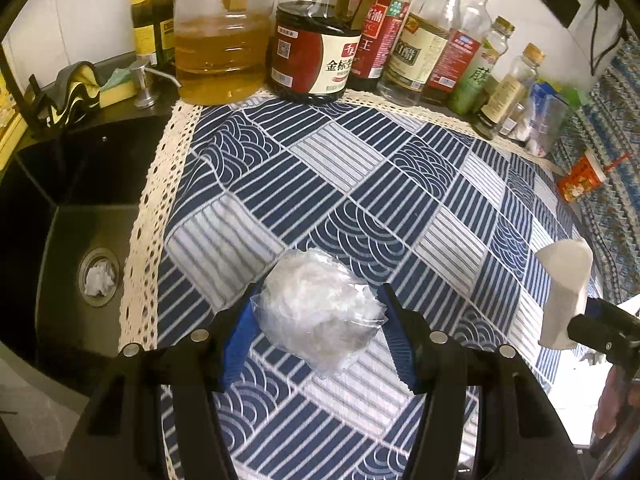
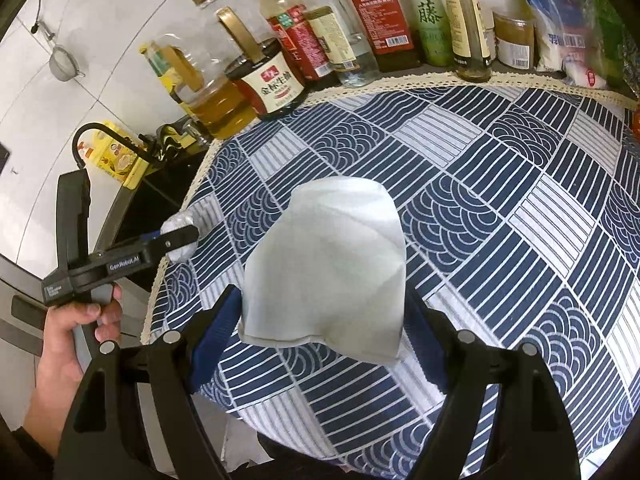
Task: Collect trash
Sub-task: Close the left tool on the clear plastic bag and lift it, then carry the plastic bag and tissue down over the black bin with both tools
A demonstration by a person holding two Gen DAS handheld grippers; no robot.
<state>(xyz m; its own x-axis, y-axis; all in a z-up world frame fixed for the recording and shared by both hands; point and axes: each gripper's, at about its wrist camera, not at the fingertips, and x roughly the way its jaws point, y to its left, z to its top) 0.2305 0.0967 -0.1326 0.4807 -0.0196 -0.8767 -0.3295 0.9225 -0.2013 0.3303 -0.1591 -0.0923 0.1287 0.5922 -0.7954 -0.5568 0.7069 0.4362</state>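
Observation:
My left gripper (image 1: 318, 312) is shut on a crumpled clear plastic wrap ball (image 1: 320, 308), held just above the blue patterned cloth (image 1: 360, 184). It also shows in the right wrist view (image 2: 180, 236) at the cloth's left edge, with the plastic ball (image 2: 178, 222) in it. My right gripper (image 2: 322, 312) is shut on a folded white paper napkin (image 2: 332, 268), held over the cloth's near side. The napkin also shows in the left wrist view (image 1: 564, 292) at the right, with the right gripper below it.
Several oil, sauce and vinegar bottles (image 1: 316, 52) line the back of the counter. A dark sink (image 1: 80, 220) lies to the left, with white scrap in its drain (image 1: 98, 278). A red-orange paper cup (image 1: 582, 178) lies at the right. Food bags (image 2: 568, 28) stand at the back right.

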